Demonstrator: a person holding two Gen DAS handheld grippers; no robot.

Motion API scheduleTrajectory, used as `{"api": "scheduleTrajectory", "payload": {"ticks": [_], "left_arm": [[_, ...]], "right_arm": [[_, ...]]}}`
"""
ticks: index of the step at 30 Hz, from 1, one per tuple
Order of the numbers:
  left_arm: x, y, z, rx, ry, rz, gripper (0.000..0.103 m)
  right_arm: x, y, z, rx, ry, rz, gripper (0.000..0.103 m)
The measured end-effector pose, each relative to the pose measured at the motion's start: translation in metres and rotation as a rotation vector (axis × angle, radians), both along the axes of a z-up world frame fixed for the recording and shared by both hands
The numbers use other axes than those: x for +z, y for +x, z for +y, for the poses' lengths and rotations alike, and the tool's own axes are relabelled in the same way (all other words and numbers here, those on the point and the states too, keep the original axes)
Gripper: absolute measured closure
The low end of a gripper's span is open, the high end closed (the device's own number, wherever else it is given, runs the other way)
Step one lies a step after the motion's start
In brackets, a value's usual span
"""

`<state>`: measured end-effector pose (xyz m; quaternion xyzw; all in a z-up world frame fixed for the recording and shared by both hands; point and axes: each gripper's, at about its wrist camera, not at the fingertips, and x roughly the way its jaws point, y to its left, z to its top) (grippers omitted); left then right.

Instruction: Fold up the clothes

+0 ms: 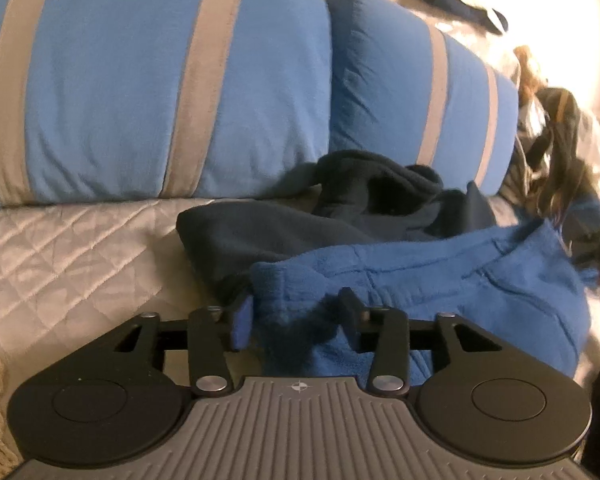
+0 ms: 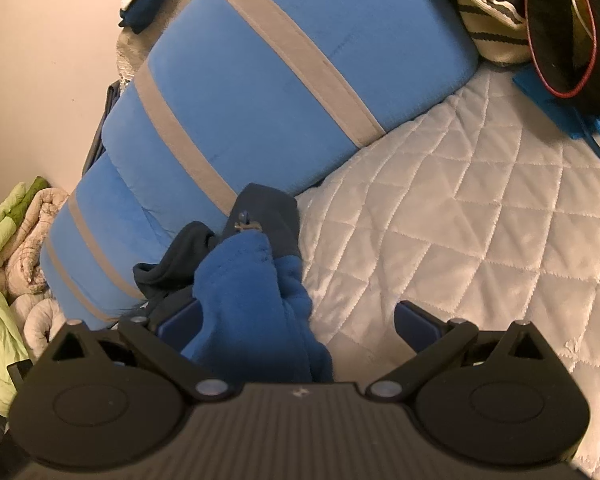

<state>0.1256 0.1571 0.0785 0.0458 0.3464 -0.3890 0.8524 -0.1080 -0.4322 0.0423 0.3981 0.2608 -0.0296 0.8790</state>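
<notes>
Between left fingers (image 1: 296, 316), half-spread: bunched corner of blue fleece garment (image 1: 440, 280), pads near but grip unclear. Could slip free if lifted, dragging dark garment (image 1: 292, 224) behind. Between wide right fingers (image 2: 300, 324): same fleece on quilted bed (image 2: 480, 216), ungripped. Beyond right fingers: striped woven bag (image 2: 496, 28), contents hidden.

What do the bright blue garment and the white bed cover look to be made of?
Blue garment: likely fleece or terry, matte, with a fuzzy, nubby nap. White cover: quilted fabric, faintly satiny, its diamond stitching puffed and catching light. Neither fibre is certain.
</notes>
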Motion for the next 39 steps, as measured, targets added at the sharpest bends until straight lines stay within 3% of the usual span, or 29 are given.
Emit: {"api": "scheduleTrajectory", "payload": {"ticks": [4,7,9,15,20,25,30,34,39], "left_arm": [[0.008,-0.020,-0.018,-0.048,0.108,-0.088,0.043],[0.013,-0.035,-0.032,-0.090,0.196,-0.156,0.043],[0.016,-0.038,-0.036,-0.111,0.197,-0.161,0.043],[0.021,-0.036,-0.030,-0.105,0.180,-0.147,0.059],[0.020,-0.028,-0.019,-0.071,0.125,-0.100,0.081],[0.020,-0.036,-0.016,-0.027,0.088,-0.130,0.083],[0.013,-0.031,-0.005,0.046,0.048,-0.096,0.083],[0.002,-0.021,0.002,0.098,0.002,-0.042,0.083],[-0.015,-0.012,0.003,0.150,0.008,-0.015,0.084]], "right_arm": [[-0.001,-0.002,-0.001,0.000,0.004,0.005,0.001],[0.000,-0.001,-0.002,0.001,-0.007,0.009,0.001],[0.000,-0.001,-0.001,-0.001,-0.009,0.010,0.001],[-0.001,-0.001,0.000,0.001,0.003,0.007,0.001],[-0.001,-0.001,0.000,0.002,0.001,0.001,0.001],[0.000,0.001,-0.001,0.012,-0.018,-0.018,0.001],[0.001,0.009,-0.006,0.038,-0.008,-0.062,0.001],[0.003,0.025,-0.003,0.100,-0.085,-0.089,0.001],[-0.001,0.052,0.002,0.231,-0.154,-0.115,0.003]]}}
